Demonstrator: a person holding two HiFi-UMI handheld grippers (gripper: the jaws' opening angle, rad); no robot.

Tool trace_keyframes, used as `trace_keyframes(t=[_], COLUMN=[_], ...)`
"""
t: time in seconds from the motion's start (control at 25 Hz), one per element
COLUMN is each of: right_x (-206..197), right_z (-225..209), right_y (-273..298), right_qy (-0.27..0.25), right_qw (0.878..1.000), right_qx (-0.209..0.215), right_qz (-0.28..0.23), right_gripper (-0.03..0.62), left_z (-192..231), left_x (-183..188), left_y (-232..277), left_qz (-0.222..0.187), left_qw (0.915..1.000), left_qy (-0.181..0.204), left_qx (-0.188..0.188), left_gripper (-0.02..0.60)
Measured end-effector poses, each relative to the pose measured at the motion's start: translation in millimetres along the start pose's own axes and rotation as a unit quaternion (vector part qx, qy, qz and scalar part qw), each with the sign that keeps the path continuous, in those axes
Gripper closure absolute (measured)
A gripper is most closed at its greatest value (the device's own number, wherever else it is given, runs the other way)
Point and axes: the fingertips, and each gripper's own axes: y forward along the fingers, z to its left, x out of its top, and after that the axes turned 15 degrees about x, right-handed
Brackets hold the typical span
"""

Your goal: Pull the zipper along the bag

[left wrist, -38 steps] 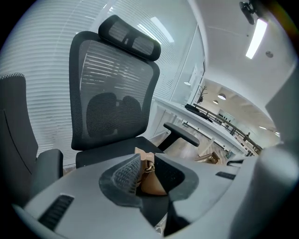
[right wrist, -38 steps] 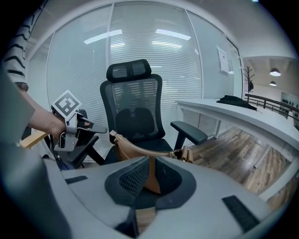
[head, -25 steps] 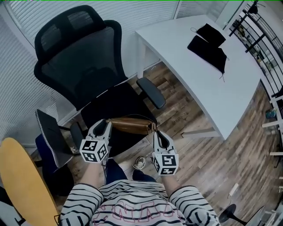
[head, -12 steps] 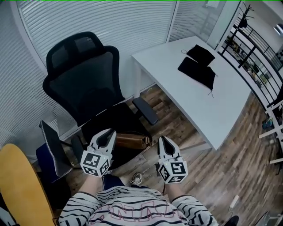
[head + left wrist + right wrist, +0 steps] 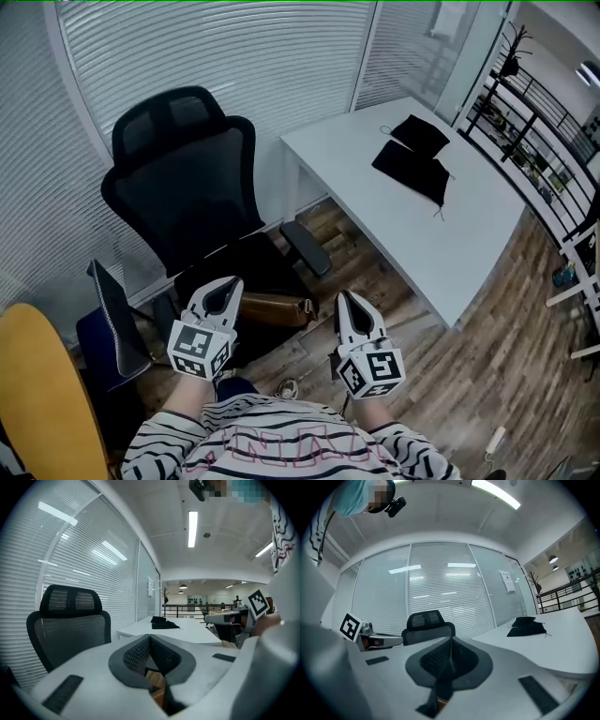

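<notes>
Office chair holds brown bag; L gripper closing on nothing, R gripper clenched, empty.

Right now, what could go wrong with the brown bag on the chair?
1. The brown bag lies near the front of the chair seat with nothing holding it; a push might slide it off.
2. The left gripper and right gripper are both shut; unless they open first, they may only poke the bag.

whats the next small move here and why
Probably open the right gripper and lower it to the brown bag on the chair: both it and the left gripper are shut on nothing, so the bag isn't held.
</notes>
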Motion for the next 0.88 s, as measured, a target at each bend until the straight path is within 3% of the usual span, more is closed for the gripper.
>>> trace_keyframes(t=[0.36,0.88], right_x=[9,-2], right_z=[14,14], right_y=[3,0], right_qy=[-0.018,-0.01], right_qw=[1.0,0.999], right_qx=[0.016,0.025], right_qz=[0.012,0.023], right_gripper=[0.566,0.566], left_z=[-6,-17], left_x=[17,14], left_y=[-11,-17], left_qz=[-0.01,-0.011], left_qw=[0.9999,0.9999], left_qy=[0.007,0.003], left_qx=[-0.003,-0.005], left_gripper=[0.555,0.555])
